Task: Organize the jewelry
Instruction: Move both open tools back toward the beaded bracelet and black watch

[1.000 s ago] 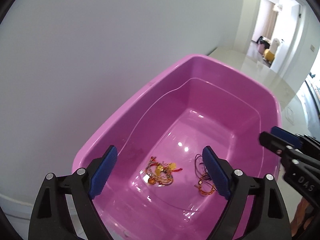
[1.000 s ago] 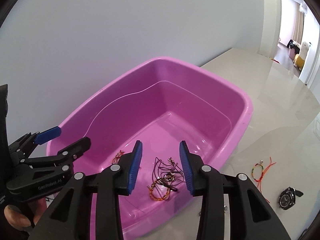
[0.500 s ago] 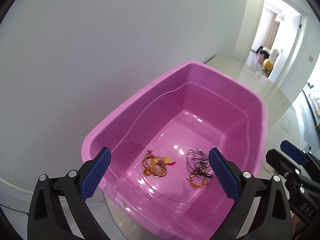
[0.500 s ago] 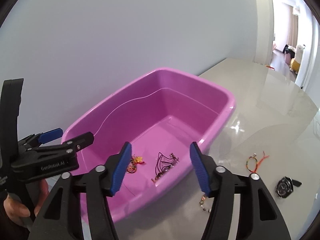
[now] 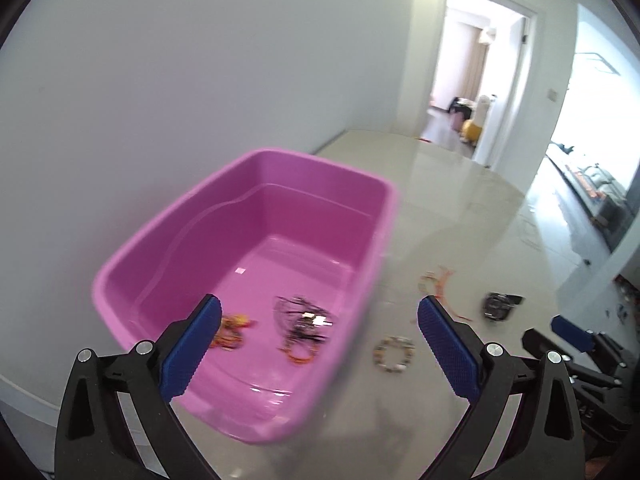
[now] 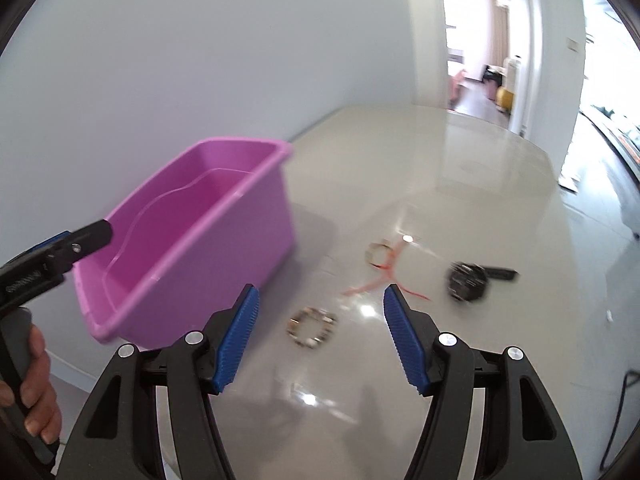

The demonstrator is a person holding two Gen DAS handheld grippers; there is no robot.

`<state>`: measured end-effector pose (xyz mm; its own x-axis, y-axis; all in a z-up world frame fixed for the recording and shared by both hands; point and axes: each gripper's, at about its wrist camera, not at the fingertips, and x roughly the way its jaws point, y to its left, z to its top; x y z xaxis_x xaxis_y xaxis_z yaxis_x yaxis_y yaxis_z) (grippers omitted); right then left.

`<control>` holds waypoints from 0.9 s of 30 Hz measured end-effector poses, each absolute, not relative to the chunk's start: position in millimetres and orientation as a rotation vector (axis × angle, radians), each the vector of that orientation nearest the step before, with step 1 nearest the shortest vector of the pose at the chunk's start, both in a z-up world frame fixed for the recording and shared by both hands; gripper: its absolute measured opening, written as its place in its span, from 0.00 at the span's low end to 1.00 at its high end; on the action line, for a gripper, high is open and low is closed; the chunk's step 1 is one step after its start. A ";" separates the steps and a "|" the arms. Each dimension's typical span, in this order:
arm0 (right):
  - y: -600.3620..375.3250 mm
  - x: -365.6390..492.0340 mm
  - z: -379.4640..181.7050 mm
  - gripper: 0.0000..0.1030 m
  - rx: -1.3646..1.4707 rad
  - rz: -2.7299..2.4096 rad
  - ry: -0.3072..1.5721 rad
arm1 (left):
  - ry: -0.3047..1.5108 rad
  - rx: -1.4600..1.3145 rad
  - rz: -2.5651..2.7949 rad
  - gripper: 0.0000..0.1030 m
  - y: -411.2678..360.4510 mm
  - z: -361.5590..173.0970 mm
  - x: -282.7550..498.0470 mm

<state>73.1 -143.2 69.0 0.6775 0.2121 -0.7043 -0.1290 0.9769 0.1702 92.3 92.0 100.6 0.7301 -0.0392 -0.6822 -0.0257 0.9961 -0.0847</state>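
Note:
A pink plastic tub [image 5: 384, 216] [image 6: 256, 248] stands by the wall on a glossy table. In it lie an orange-yellow bracelet tangle [image 5: 234, 330] and a dark corded tangle [image 5: 302, 320]. On the table beside the tub lie a beaded ring bracelet [image 5: 393, 354] [image 6: 312, 327], an orange-red cord bracelet [image 5: 438, 284] [image 6: 384, 264] and a black watch [image 5: 500, 304] [image 6: 470, 276]. My left gripper [image 5: 318, 344] hangs open and empty over the tub's near right corner. My right gripper [image 6: 320, 332] is open and empty above the beaded bracelet.
A white wall runs behind the tub. The table [image 6: 460, 168] stretches far right toward an open doorway [image 5: 476, 80]. A hand [image 6: 28, 392] holds the left gripper's handle at the lower left of the right wrist view.
Both grippers pulled back from the tub and swung right, so the loose jewelry on the table came into view. The right jaws spread wider and the left opened a little more.

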 end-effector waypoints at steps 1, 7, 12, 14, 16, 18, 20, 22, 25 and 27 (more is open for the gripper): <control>-151.1 70.4 67.7 0.60 0.115 0.182 0.804 | 0.752 -0.089 -0.017 0.94 85.4 100.6 91.0; -204.4 60.8 55.8 0.60 0.127 0.171 0.808 | 0.765 -0.048 -0.028 0.94 27.6 94.6 82.7; -250.1 62.3 46.7 0.60 0.116 0.221 0.817 | 0.791 -0.048 0.041 0.94 -19.1 84.3 77.9; -264.9 64.3 43.0 0.61 0.111 0.241 0.810 | 0.801 -0.054 0.063 0.94 -33.3 78.0 76.4; -280.0 67.6 37.6 0.62 0.102 0.263 0.811 | 0.816 -0.050 0.110 0.94 -49.9 67.2 76.4; -290.7 72.8 30.8 0.62 0.093 0.289 0.816 | 0.828 -0.056 0.155 0.94 -59.3 56.2 75.1; -300.2 79.8 21.3 0.62 0.075 0.312 0.826 | 0.850 -0.073 0.205 0.94 -65.5 42.8 75.5; -307.2 89.7 9.2 0.62 0.066 0.331 0.842 | 0.871 -0.105 0.248 0.94 -67.0 29.3 77.7; -312.5 105.7 -13.8 0.62 0.067 0.336 0.888 | 0.916 -0.140 0.296 0.94 -64.8 6.3 84.8; -313.5 114.7 -27.4 0.62 0.075 0.337 0.913 | 0.931 -0.139 0.317 0.94 -63.8 -7.9 90.1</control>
